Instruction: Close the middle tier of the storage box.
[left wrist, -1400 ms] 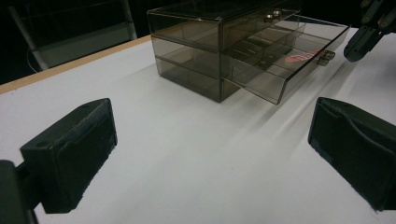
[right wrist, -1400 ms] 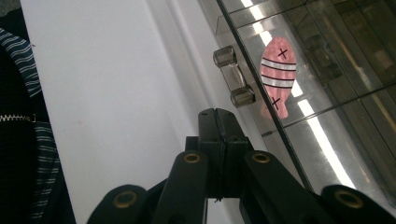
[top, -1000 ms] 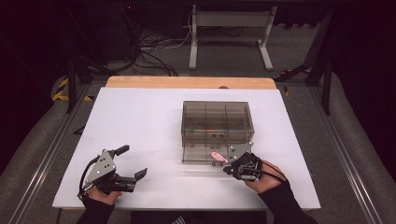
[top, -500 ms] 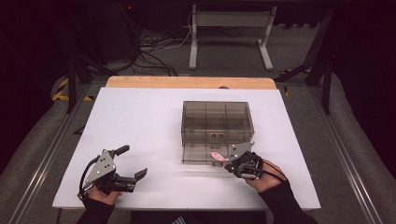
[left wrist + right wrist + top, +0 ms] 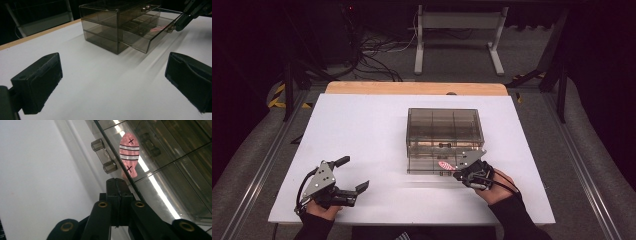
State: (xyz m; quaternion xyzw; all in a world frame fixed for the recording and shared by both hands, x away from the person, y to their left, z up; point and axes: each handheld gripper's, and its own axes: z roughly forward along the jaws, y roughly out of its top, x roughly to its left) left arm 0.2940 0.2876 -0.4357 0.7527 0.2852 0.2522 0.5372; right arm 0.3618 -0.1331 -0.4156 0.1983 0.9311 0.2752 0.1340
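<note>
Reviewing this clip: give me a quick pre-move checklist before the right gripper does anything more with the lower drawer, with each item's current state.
1. Lower drawer partly pulled out: ok.
2. Right gripper at the drawer front, jaws together: ok.
3. Jaws actually clamping the drawer knob: not ok; the knob sits free ahead of the tips.
4. Pink fish piece lying inside the drawer: ok.
5. Left gripper open, apart from the organizer box: ok.
6. Box steadied against sliding: cannot tell.
</note>
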